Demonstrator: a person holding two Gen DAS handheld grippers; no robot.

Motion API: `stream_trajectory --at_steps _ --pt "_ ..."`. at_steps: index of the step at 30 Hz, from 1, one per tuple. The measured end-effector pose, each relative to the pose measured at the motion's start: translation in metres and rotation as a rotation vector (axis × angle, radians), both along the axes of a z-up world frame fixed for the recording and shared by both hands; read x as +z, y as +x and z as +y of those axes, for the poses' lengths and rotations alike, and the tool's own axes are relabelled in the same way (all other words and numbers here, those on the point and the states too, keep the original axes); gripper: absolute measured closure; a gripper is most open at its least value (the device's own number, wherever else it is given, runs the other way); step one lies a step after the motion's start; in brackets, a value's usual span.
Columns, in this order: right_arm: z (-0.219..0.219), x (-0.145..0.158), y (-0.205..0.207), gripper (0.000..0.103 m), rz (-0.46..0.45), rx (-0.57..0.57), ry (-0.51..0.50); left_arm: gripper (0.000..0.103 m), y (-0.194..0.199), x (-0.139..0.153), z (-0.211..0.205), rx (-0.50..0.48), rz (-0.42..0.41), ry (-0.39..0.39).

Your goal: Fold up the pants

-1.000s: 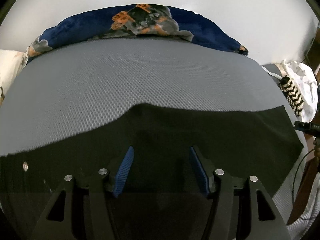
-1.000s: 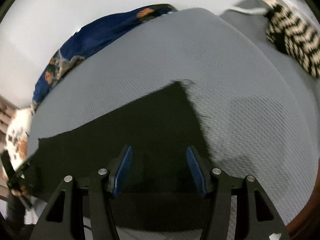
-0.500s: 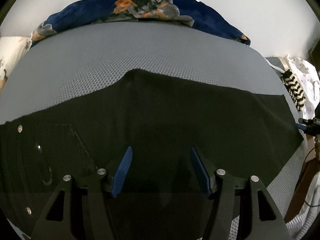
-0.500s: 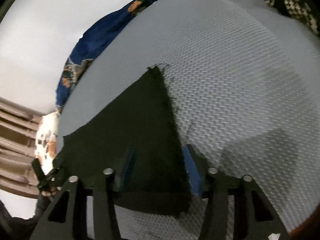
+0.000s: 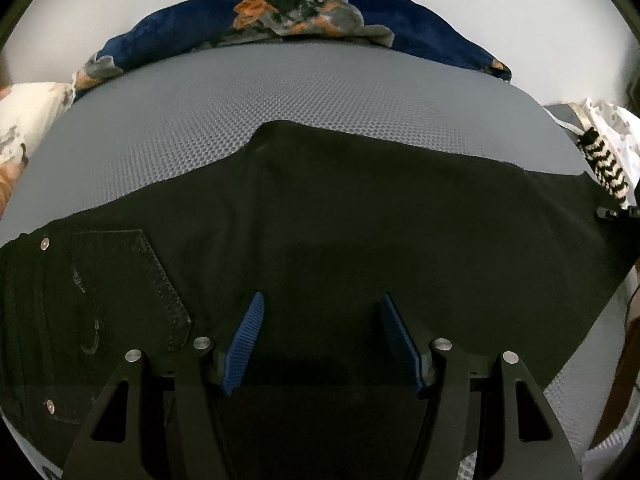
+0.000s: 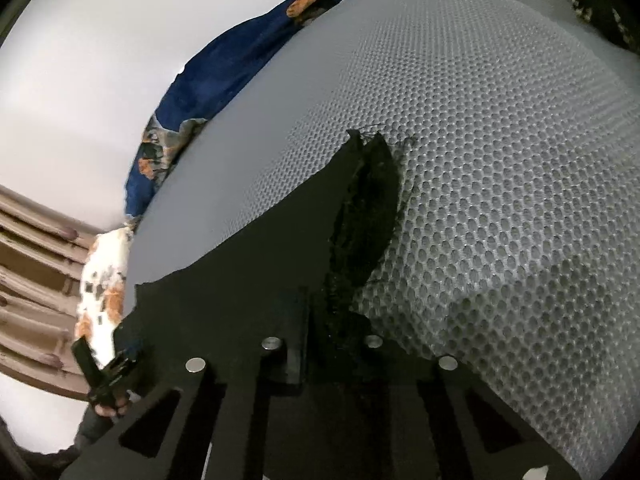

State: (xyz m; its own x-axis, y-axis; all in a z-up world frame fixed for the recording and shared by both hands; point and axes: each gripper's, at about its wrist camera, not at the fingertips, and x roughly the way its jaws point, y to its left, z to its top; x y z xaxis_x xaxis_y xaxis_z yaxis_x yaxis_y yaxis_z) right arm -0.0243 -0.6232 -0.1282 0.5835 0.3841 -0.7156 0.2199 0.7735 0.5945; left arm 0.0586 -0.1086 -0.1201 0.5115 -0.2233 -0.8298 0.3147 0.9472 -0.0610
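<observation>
Looking down the left wrist cam, I'm seeing the black pants [image 5: 360, 240] lying spread flat across the grey mesh mattress [image 5: 280, 92], waist end off to the left with a back pocket [image 5: 132, 280] and a couple of metal rivets showing. My left gripper [image 5: 320, 340] is hovering right over the fabric with its blue pads [image 5: 246, 344] spread wide apart, nothing between them. The right side is doing the actual work: the right gripper [image 6: 332, 344] is sitting at the leg hem, jaws pinched together on the pants, and the cuff is bunching up into a raised fold just ahead of the fingers (the pads themselves are buried in black cloth, so I can't make them out). From that cam the pants are running off to the left toward the far edge of the mattress, where the other gripper is peeking in. A navy patterned blanket [image 5: 304, 12] is lying along the far side against the white wall, and a black-and-white zigzag cloth [image 5: 608, 168] is sitting off the right end of the mattress.
</observation>
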Motion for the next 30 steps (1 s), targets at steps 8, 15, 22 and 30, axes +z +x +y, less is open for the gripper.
stream_trajectory --at_steps 8,15,22,30 --pt "0.028 0.029 -0.014 0.095 -0.042 -0.071 -0.013 0.038 -0.004 -0.003 -0.001 -0.011 -0.031 0.005" --pt "0.067 0.046 -0.010 0.095 -0.038 -0.068 -0.049 0.038 -0.006 0.000 0.002 0.057 -0.024 -0.042" --pt "0.106 0.059 0.001 0.094 -0.042 -0.030 -0.076 0.038 -0.014 0.008 -0.003 0.042 -0.055 0.005" --pt "0.158 0.067 0.022 0.095 -0.037 0.028 -0.075 0.038 -0.023 0.015 0.000 0.029 -0.096 0.050"
